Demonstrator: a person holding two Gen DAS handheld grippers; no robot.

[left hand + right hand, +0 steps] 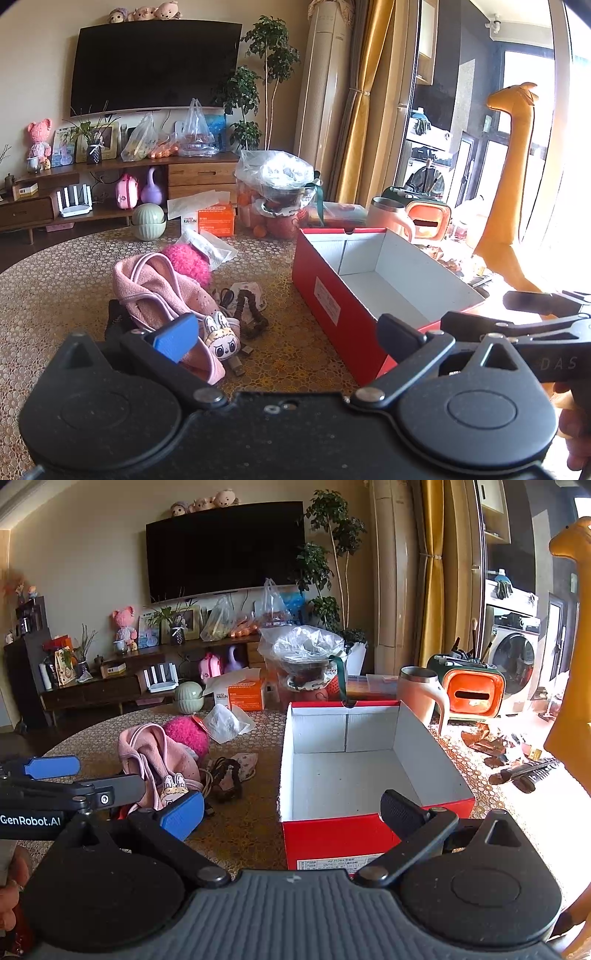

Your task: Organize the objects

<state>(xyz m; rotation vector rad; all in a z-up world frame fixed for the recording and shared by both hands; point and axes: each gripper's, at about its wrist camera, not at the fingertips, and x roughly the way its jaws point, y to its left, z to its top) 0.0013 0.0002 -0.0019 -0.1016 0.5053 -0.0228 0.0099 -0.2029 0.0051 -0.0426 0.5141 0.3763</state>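
An empty red shoebox (354, 321) with a white inside stands on the round table; it also shows in the right wrist view (332, 834). Left of it lies a pile: a pink towel-like cloth (162, 291), a fuzzy magenta ball (188, 260), a bunny-face charm (221, 338), a dark scrunchie (245, 310) and cables. My left gripper (286, 338) is open and empty above the table between pile and box. My right gripper (291, 814) is open and empty over the box's near wall. The pile shows in the right wrist view (162, 760).
At the table's back stand a green ribbed jar (149, 221), an orange carton (216, 219), a bagged fruit basket (280, 192), a pink mug (388, 219) and an orange holder (428, 218). A giraffe figure (509, 177) stands at the right.
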